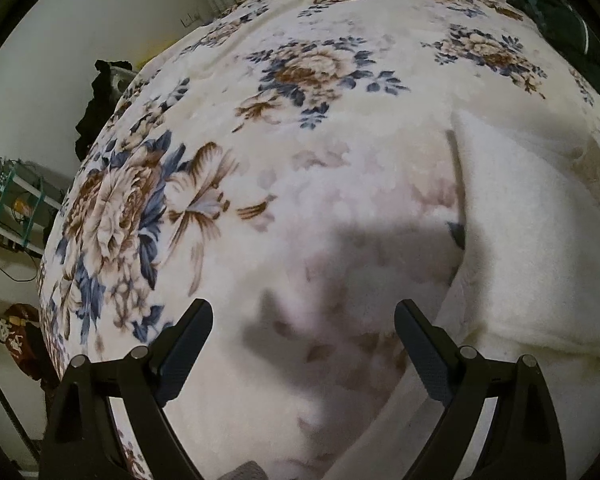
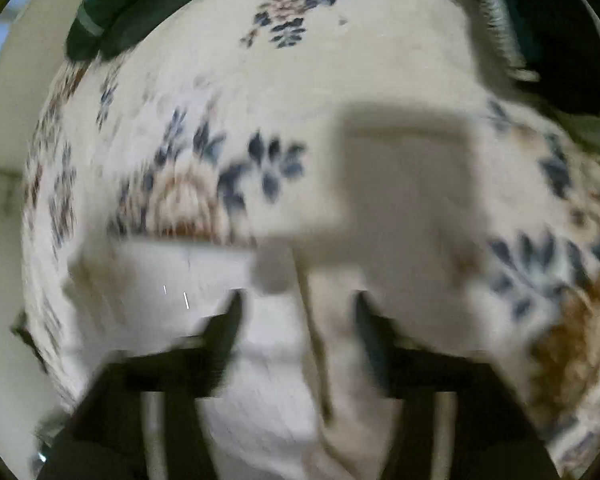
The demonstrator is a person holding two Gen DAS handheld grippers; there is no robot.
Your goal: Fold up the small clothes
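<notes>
Left gripper (image 1: 304,312) spread wide, nothing btwn fingers, hovering over flowered blanket (image 1: 308,80). White garment (image 1: 532,248) lying on blanket just to its right, edge near right finger. Right view blurry: right gripper (image 2: 298,300) also open, above white garment (image 2: 172,280); dark green cloth (image 2: 112,12) at far edge.

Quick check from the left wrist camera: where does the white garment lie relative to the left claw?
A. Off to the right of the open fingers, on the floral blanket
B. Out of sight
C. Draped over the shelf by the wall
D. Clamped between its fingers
A: the white garment lies on the floral blanket to the right of the left claw, whose fingers stand wide apart with only blanket between them.
</notes>
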